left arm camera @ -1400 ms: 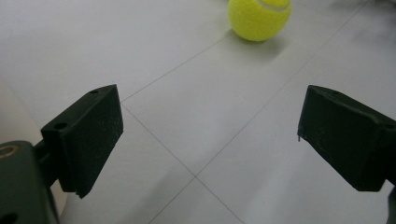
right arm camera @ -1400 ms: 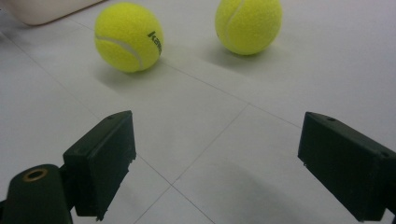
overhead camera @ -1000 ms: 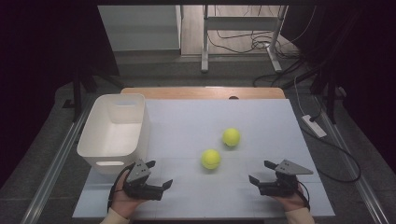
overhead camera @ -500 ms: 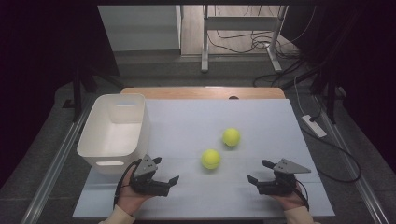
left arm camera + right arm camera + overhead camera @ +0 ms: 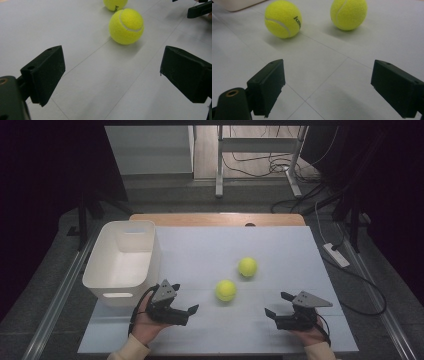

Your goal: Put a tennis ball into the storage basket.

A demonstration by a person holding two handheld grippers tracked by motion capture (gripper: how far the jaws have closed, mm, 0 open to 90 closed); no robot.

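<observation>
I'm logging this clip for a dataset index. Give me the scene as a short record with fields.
surface: pale table top
near tennis ball: loose on the table, between the two claws
far tennis ball: loose, beyond and right of the near one
bin: white plastic bin at the table's left, nothing visible inside
left claw: open, aimed at the near ball, holding nothing
right claw: open, holding nothing
</observation>
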